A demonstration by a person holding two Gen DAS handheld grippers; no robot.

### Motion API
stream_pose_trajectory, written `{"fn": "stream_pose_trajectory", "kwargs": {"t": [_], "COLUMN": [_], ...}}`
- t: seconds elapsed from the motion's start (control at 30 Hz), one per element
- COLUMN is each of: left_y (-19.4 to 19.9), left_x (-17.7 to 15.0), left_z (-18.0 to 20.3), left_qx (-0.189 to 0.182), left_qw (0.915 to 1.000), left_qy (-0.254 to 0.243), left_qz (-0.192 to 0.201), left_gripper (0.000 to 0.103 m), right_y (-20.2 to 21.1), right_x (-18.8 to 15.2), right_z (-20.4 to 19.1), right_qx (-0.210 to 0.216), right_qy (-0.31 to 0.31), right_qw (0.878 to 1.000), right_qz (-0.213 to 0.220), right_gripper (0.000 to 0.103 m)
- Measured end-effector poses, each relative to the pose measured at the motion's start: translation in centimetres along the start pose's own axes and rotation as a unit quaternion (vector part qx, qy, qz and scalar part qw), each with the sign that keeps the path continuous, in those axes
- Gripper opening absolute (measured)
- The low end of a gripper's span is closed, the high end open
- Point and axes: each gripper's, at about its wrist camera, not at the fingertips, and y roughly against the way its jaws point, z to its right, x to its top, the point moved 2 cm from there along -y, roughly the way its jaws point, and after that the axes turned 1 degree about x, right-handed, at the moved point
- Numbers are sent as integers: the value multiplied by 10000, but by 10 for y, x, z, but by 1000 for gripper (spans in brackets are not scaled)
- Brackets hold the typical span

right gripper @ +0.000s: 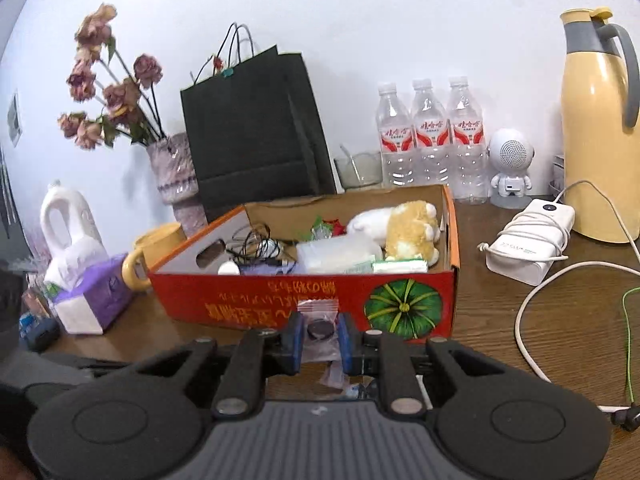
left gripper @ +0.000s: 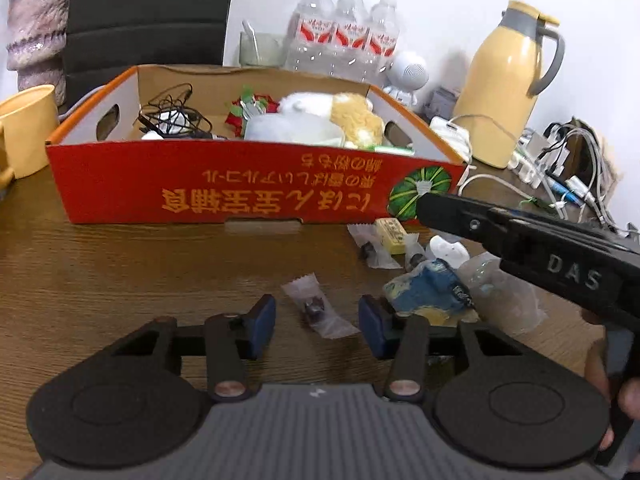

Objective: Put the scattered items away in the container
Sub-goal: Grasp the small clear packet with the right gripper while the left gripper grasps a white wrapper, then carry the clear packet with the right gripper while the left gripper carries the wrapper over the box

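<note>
The red cardboard box stands on the wooden table and holds a plush toy, black cables, a white tub and other bits. It also shows in the right wrist view. My left gripper is open, low over the table, with a clear candy sachet lying between its pads. My right gripper is shut on a clear sachet with a dark candy, held above the table in front of the box. More sachets, a yellow packet and a blue wrapper lie scattered at the right.
A yellow thermos, three water bottles, a white robot speaker, a power bank with cables, a black bag, a vase, a yellow mug and a tissue box surround the box.
</note>
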Motion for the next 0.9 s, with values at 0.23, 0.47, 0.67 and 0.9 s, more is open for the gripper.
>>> {"fn": "stream_pose_trajectory", "kwargs": {"t": [0.23, 0.47, 0.67, 0.9], "left_y": [-2, 26, 74, 122], "left_x": [-3, -12, -31, -59], "left_z": [7, -19, -50, -62], "left_qx": [128, 196, 568, 1319], "left_qw": [9996, 9987, 9934, 9832], "left_qy": [-229, 409, 804, 301], "left_qz": [71, 221, 591, 1227], "left_gripper": [15, 13, 13, 13], "right_y": [2, -2, -10, 28], "right_x": [-1, -8, -13, -15], "right_z": [-14, -25, -39, -75], "right_qx": [-94, -101, -40, -131], "right_qy": [337, 654, 716, 587], "right_qw": [9994, 9977, 9969, 9982], "right_qz": [-16, -111, -325, -40], "right_gripper": [17, 17, 17, 17]}}
